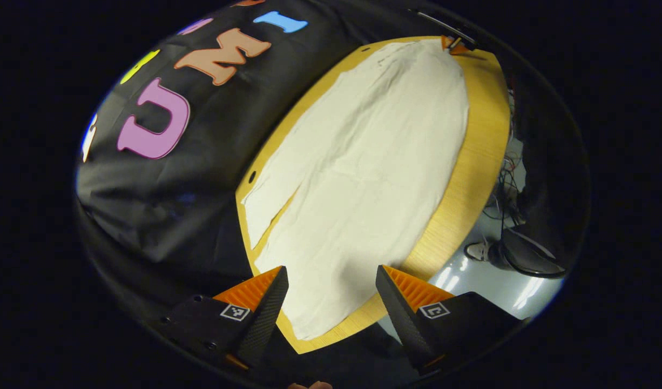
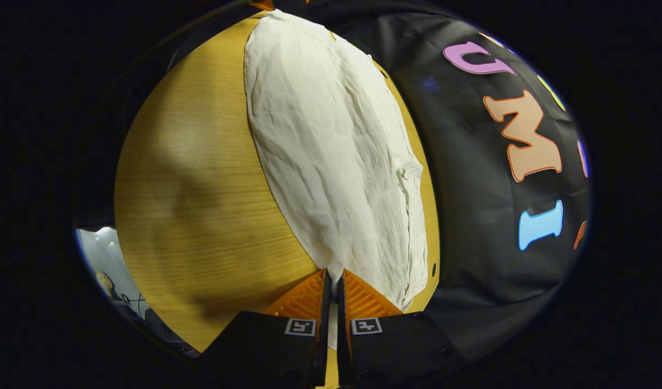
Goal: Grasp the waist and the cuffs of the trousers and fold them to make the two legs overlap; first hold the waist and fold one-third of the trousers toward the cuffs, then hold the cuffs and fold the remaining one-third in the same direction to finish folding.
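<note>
The right gripper pinches one end of the trousers while the left gripper hangs spread over the other end, the pale, limp cloth lying flat along the table, best taken by its edges.

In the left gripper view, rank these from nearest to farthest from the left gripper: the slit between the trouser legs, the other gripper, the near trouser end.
1. The near trouser end, lying on the table between the open fingers of the left gripper.
2. The slit between the legs, farther up, on the left.
3. The right gripper, at the far end of the trousers, top right.
</note>
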The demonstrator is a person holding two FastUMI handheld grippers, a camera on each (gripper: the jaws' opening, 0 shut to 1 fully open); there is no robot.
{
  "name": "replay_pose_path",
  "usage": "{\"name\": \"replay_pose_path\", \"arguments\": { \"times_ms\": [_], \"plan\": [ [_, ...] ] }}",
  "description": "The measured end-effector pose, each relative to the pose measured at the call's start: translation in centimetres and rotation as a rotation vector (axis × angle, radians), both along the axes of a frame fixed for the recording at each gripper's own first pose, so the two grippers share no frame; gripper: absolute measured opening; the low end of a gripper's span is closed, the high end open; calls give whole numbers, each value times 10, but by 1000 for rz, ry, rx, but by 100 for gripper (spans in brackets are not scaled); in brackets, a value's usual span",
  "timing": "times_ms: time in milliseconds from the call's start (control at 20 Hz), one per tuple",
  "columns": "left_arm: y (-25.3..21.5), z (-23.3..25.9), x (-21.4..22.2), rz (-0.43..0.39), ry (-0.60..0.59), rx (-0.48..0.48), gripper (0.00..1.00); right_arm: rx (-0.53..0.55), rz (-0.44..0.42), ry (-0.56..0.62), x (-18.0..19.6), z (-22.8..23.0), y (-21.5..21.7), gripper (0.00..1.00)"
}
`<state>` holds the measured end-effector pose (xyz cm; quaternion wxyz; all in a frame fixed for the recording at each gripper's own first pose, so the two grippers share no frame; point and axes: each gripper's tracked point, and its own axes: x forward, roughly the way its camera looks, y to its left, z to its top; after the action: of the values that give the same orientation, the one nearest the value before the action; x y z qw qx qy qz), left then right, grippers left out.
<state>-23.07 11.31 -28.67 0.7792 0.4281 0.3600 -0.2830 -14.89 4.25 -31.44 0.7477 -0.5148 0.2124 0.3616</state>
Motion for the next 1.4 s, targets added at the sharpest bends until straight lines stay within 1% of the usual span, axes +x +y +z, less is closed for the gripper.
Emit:
{"name": "replay_pose_path", "arguments": {
  "times_ms": [50,100,150,350,450,500,650,700,800,900,950,1050,1100,1150,1200,1250,1300,1350,1400],
  "plan": [
    [1,-8,-6,-14,25,16,97,-1,0,-2,0,0,0,10],
    [1,-14,-11,-23,40,25,100,-2,0,-3,0,0,0,10],
    [1,-18,-11,-30,47,37,97,-2,-2,-4,1,-2,-1,10],
    [2,-18,-9,-58,17,80,98,-4,-8,-7,1,-1,0,10],
    [3,-20,-1,-94,1,118,97,-5,-7,-13,0,-1,0,10],
    [5,-21,5,-122,-14,154,95,-6,-8,-15,0,-2,0,10],
    [4,-27,25,-253,-64,282,90,-7,-16,-20,0,-2,0,10],
    [3,-30,30,-285,-80,305,86,-7,-18,-21,1,-2,-1,10],
    [3,-33,38,-297,-93,327,81,-6,-20,-25,0,-1,0,10],
    [5,-36,39,-268,-70,319,80,-7,-22,-27,0,-2,0,10],
    [5,-38,39,-252,-50,313,77,-9,-23,-28,1,-2,0,10],
    [5,-47,41,-240,2,300,64,-8,-27,-26,0,-2,0,10],
    [4,-50,37,-240,20,299,47,-8,-28,-26,0,-2,-1,10],
    [5,-51,33,-244,27,302,39,-8,-28,-27,0,-2,0,10],
    [4,-53,27,-244,42,299,27,-8,-27,-27,1,-1,1,10],
    [3,-56,24,-232,62,289,22,-8,-27,-27,0,-2,1,10],
    [3,-56,25,-217,76,280,10,-6,-25,-25,0,-1,0,10],
    [4,-56,26,-207,80,277,4,-4,-24,-22,1,-2,0,10],
    [4,-56,27,-202,77,279,0,-2,-25,-18,2,-2,0,10]
  ]
}}
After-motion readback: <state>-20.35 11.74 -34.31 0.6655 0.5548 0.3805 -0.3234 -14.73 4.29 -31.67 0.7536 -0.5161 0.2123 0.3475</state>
